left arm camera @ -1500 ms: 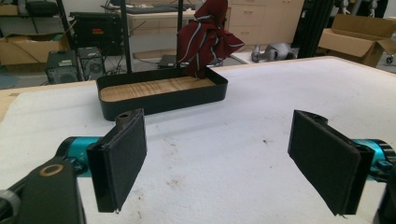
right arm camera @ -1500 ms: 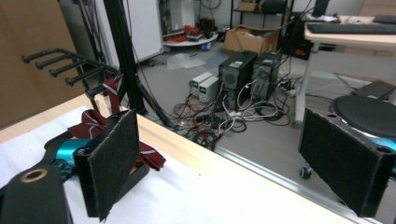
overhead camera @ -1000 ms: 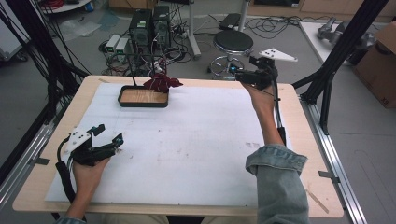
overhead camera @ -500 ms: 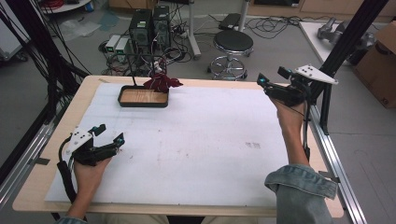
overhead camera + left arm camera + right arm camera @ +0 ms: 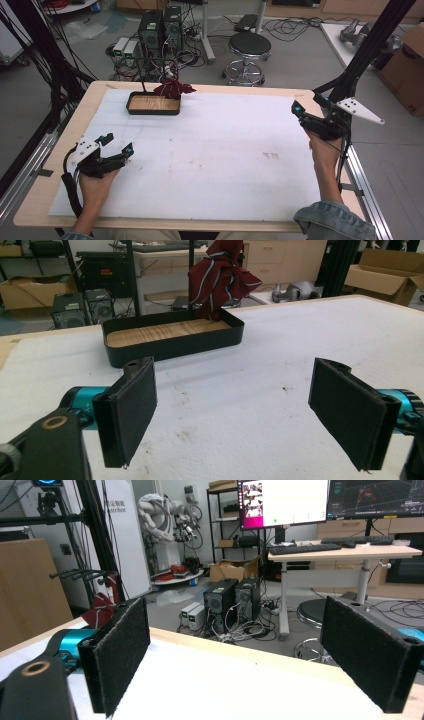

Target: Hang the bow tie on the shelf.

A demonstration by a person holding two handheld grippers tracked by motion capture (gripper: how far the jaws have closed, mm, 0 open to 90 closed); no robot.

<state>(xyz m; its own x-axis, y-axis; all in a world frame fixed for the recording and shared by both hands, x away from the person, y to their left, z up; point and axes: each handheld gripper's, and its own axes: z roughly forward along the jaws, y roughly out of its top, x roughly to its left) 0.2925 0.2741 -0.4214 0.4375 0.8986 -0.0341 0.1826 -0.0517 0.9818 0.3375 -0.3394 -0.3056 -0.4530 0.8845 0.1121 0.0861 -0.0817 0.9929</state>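
High view: the left gripper (image 5: 116,145) is resting at the lower left of the frame on the white table cover (image 5: 225,160), its jaws standing wide apart and holding nothing. The right gripper (image 5: 306,107) is hovering at the right edge of the frame, jaws likewise parted and empty. A black tray with a wooden floor (image 5: 153,104) is sitting at the upper left of the cover; a dark red striped cloth (image 5: 173,89) is draping over the tray's far right corner, well apart from both grippers.
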